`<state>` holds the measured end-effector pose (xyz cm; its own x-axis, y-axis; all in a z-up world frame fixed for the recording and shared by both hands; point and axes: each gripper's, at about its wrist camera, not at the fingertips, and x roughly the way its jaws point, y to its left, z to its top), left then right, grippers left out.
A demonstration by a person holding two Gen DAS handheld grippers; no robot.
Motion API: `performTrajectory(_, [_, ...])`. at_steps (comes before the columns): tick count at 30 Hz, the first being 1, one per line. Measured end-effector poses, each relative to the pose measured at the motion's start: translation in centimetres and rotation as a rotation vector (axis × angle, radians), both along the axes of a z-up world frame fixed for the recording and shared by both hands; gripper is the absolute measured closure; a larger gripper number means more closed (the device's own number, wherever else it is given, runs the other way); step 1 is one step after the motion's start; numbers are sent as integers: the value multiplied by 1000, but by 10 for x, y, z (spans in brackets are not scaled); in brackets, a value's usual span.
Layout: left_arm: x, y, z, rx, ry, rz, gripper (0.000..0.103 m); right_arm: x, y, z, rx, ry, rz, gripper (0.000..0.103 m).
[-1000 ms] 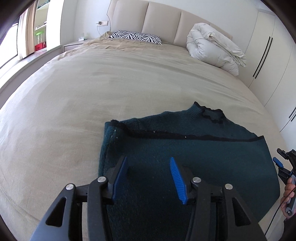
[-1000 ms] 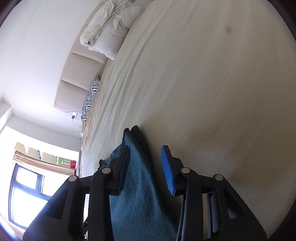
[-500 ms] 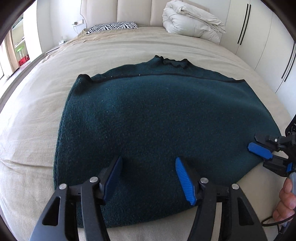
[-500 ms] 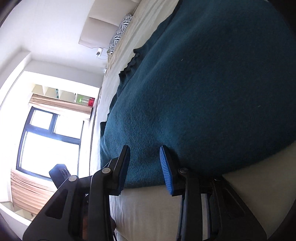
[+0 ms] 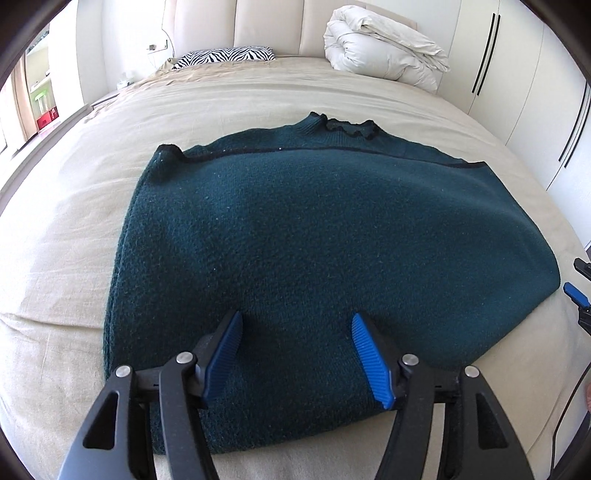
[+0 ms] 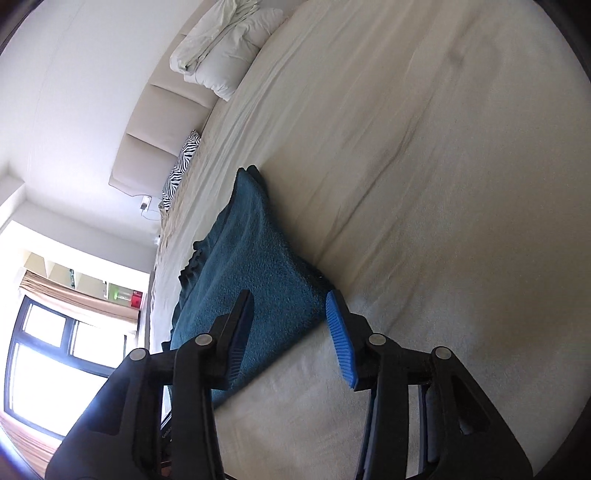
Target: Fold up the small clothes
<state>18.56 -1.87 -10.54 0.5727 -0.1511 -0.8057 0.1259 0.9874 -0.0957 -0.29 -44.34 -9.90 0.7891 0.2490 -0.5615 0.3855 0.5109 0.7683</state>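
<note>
I look across a wide bed (image 5: 258,110) under a beige sheet, with a padded headboard (image 5: 280,26), a zebra-print pillow (image 5: 225,56), a rolled white duvet (image 5: 384,48) and white wardrobes (image 5: 517,74) alongside. The teal sweater (image 5: 314,236) lies flat on the near part. A second ago it was bunched in the right gripper (image 6: 291,328); now that gripper has just opened off its corner, and my left gripper (image 5: 295,354) gapes, released, above the hem.
</note>
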Motion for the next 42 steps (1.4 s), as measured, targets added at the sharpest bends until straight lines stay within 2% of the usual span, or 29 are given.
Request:
performTrajectory(4, [-3, 11, 7, -61, 6, 18, 38, 1, 21, 12, -24, -26, 54, 57])
performTrajectory(5, [-6, 18, 12, -92, -1, 36, 38, -2, 28, 18, -40, -30, 82, 56])
performTrajectory(10, [-19, 71, 35, -226, -57, 142, 30, 33, 78, 42, -98, -73, 262, 55])
performTrajectory(14, [-9, 112, 26, -303, -2, 200, 31, 66, 115, 49, -88, -93, 359, 55])
performTrajectory(18, [0, 146, 9, -484, 82, 238, 33, 93, 149, 53, -68, -105, 446, 55])
performTrajectory(21, [5, 152, -1, -575, 130, 216, 38, 113, 172, 49, -39, -96, 502, 55])
performTrajectory(28, [21, 156, -15, -739, 232, 166, 38, 148, 213, 41, 33, -85, 610, 55])
performTrajectory(34, [33, 156, -22, -821, 315, 128, 39, 184, 237, 32, 120, -73, 673, 53])
performTrajectory(35, [35, 155, -22, -826, 322, 126, 40, 191, 241, 30, 133, -67, 683, 53])
performTrajectory(37, [37, 155, -25, -804, 338, 129, 58, 205, 253, 26, 151, -57, 710, 53])
performTrajectory(40, [38, 154, -29, -771, 347, 126, 75, 222, 273, 22, 143, -35, 740, 53])
performTrajectory(42, [38, 154, -31, -762, 353, 129, 82, 230, 286, 20, 133, -23, 776, 53])
